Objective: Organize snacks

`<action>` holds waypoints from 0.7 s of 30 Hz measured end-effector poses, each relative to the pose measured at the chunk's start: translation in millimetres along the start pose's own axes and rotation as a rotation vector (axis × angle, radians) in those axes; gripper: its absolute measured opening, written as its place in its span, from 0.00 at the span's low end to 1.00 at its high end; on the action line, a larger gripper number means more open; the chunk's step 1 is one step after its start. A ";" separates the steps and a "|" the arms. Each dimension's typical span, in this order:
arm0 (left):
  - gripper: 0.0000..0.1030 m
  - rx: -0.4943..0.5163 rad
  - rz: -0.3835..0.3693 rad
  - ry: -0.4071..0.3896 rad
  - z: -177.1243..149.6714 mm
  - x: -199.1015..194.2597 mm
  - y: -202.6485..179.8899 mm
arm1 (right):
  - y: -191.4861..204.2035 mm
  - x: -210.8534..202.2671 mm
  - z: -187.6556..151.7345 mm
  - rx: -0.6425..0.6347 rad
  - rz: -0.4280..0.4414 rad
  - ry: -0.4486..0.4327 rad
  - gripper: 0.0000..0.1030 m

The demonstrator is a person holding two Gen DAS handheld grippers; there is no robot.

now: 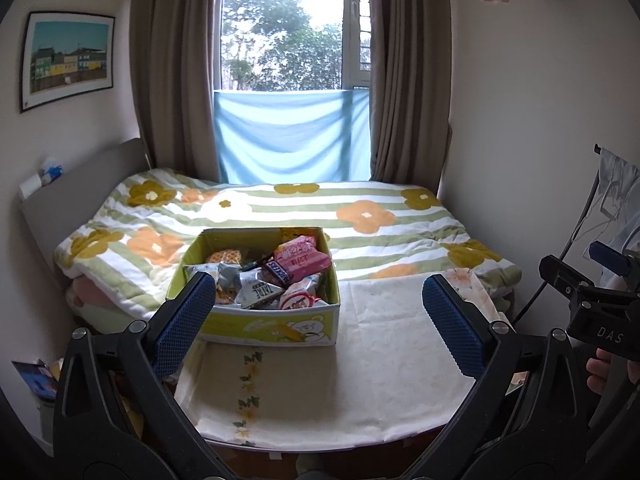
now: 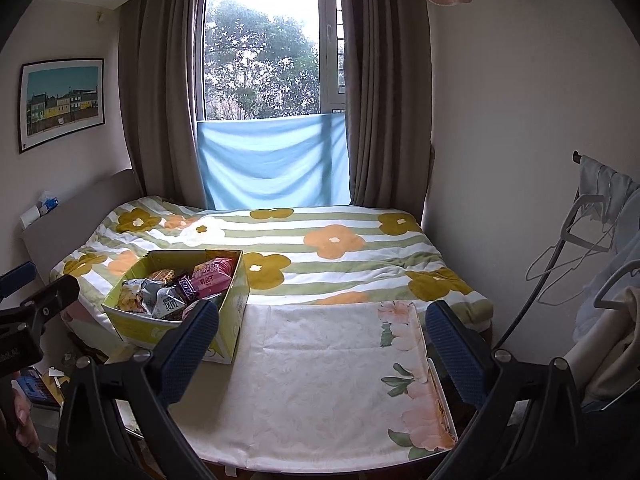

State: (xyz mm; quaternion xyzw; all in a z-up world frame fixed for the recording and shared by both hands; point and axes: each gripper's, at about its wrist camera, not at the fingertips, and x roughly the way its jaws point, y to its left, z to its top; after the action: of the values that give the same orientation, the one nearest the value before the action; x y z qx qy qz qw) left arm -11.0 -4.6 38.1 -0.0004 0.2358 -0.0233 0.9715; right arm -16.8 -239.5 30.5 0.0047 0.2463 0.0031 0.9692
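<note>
Both grippers [image 1: 318, 312] [image 2: 322, 340] spread wide, empty; snack box [image 1: 256, 326] sits ahead, left of centre, untouched.

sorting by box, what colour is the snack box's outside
Yellow-green with a cartoon bear; clearest in the left wrist view.

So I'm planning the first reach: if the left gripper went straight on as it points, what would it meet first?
Probably the snack box: its near wall stands ahead of the open left gripper, left of centre. Depth is unclear, so it might first brush the tablecloth.

Right gripper [image 2: 320, 344], jaws spread, beside snack box [image 2: 224, 320].
</note>
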 end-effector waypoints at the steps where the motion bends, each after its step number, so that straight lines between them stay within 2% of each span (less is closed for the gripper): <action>1: 1.00 0.001 -0.001 0.002 0.4 0.8 -0.1 | 0.5 0.7 0.3 0.000 0.000 0.002 1.00; 21: 1.00 -0.006 0.003 0.010 1.1 5.4 7.5 | 3.7 5.2 1.7 -0.003 -0.004 0.011 1.00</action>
State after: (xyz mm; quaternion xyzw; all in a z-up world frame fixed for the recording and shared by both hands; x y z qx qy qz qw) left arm -5.3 2.7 36.6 -0.0027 0.2406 -0.0211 0.9704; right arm -11.5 -235.8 29.6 0.0025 0.2515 0.0014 0.9678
